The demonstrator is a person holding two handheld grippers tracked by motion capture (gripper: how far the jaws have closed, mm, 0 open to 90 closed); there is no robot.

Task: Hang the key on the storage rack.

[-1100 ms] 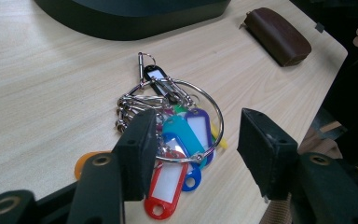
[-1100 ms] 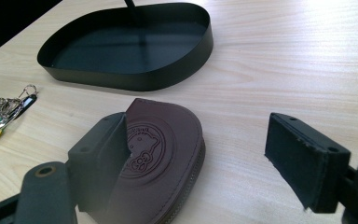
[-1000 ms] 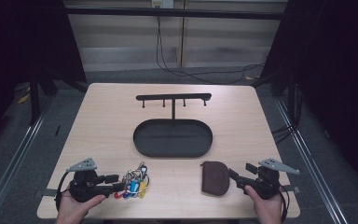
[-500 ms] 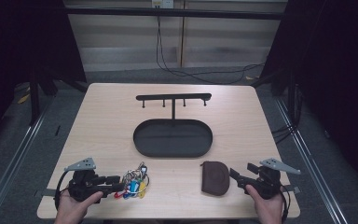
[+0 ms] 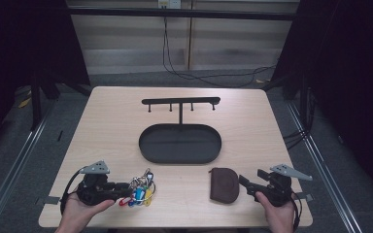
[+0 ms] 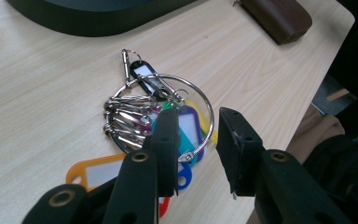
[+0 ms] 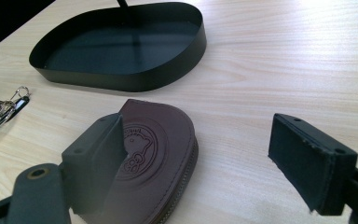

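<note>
Keys on a large silver wire ring, bunched with coloured plastic tags in blue, orange, yellow, green, red and black, lie flat on the pale wooden table near its front left edge. The left gripper hangs low over the bunch, its two black jaws parted with a moderate gap and closed on nothing; one jaw stands over the blue tag inside the ring, the other just outside the ring's rim. In the high view the left hand comes in from the bottom edge, palm under the gripper body, which lies nearly level and points right toward the keys. Toward the front right, a brown leather half-round zip pouch with an embossed round emblem lies flat on the table. The right gripper sits low beside it, jaws spread wide: one jaw overlaps the pouch's near edge in that view, the other stands over bare table well to the side. The right hand holds it pointing left. Behind both, mid-table, stands a black oval metal tray with a post carrying a pegged crossbar.
</note>
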